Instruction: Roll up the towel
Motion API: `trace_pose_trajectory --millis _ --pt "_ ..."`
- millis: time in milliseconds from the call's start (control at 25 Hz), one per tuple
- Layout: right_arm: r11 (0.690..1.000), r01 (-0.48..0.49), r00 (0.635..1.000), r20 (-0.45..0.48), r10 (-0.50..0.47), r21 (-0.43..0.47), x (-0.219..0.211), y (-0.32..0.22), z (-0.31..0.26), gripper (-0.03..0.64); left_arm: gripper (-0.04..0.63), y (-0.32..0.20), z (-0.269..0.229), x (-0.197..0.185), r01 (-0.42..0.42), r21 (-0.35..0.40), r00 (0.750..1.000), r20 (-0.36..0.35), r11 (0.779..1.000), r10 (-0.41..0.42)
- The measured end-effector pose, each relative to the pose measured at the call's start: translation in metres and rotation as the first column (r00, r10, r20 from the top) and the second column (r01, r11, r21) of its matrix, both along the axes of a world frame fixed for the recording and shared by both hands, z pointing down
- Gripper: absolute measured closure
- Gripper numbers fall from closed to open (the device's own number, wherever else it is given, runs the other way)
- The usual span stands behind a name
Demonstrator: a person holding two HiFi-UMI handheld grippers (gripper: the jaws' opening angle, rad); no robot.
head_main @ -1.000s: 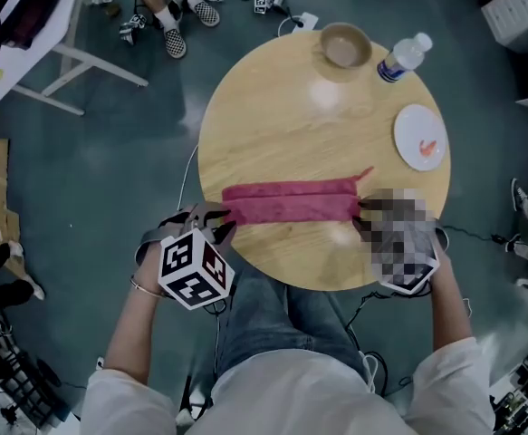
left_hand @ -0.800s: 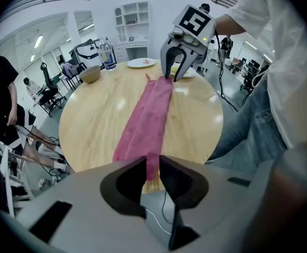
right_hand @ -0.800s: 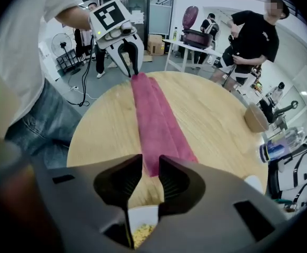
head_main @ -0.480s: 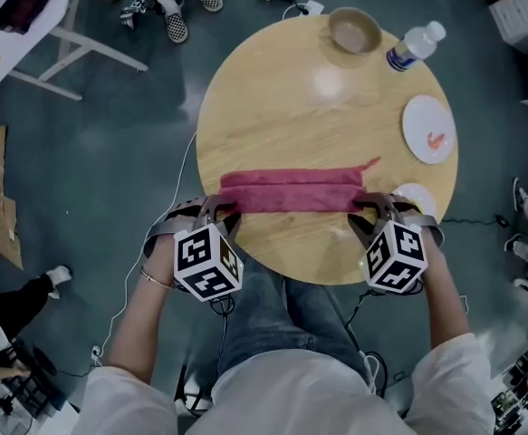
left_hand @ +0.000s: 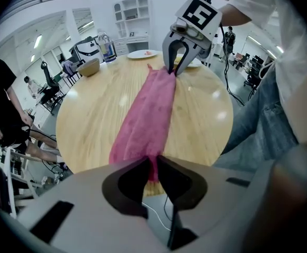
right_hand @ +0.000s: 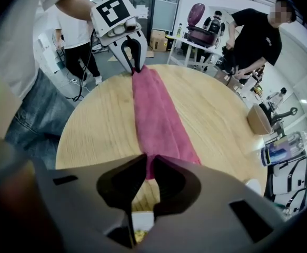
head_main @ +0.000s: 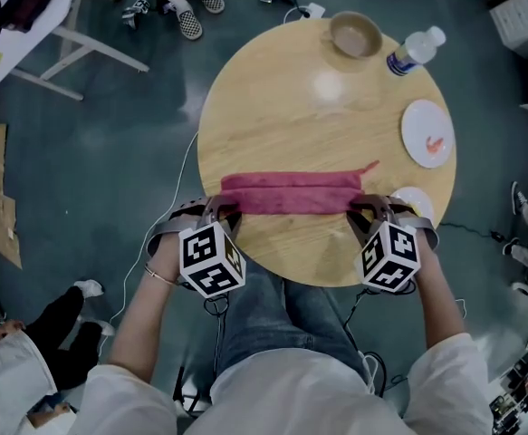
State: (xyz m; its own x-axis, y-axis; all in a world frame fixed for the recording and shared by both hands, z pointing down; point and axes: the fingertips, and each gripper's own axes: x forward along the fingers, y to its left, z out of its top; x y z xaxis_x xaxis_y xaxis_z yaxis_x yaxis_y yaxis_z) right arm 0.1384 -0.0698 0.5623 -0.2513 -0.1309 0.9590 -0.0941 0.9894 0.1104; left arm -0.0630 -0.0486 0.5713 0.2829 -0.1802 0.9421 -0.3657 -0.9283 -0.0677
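The red towel (head_main: 291,193) lies folded into a long narrow strip across the near part of the round wooden table (head_main: 282,107). My left gripper (head_main: 222,208) stands at its left end and points steeply down. In the left gripper view the jaws (left_hand: 153,165) pinch that end of the towel (left_hand: 148,115). At the strip's other end, my right gripper (head_main: 365,208) has just been closing its jaws. In the right gripper view they (right_hand: 147,165) press on the towel's end (right_hand: 156,115), with the left gripper (right_hand: 132,67) at the far end.
At the table's far side stand a bowl (head_main: 354,34) and a water bottle (head_main: 415,51). A white plate (head_main: 427,134) lies at the right edge, and a small dish (head_main: 415,202) lies next to my right gripper. People stand around the table, and a white table (head_main: 28,25) stands at top left.
Both grippers have sunk a little onto the towel's ends. The towel strip lies where it was. A person has come into view at the lower left.
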Motion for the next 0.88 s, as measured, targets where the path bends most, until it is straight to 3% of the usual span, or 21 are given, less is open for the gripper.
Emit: trace_pose_trajectory --millis 200,520,880 --pt "1.0 -0.015 1.0 -0.004 0.015 -0.002 0.0 0.002 -0.001 0.584 0.554 0.001 -0.001 0.0 0.023 -0.03 0.999 -0.029 0.999 -0.024" --pt "0.993 -0.04 0.999 0.028 0.043 -0.107 0.001 0.03 -0.016 0.589 0.564 0.03 -0.013 0.0 0.003 -0.158 0.999 -0.044 0.987 -0.01" --pt "0.98 -0.087 0.995 0.031 0.093 -0.179 -0.006 -0.004 -0.037 0.588 0.565 -0.007 -0.032 -0.009 0.067 -0.234 0.994 -0.073 0.97 -0.086"
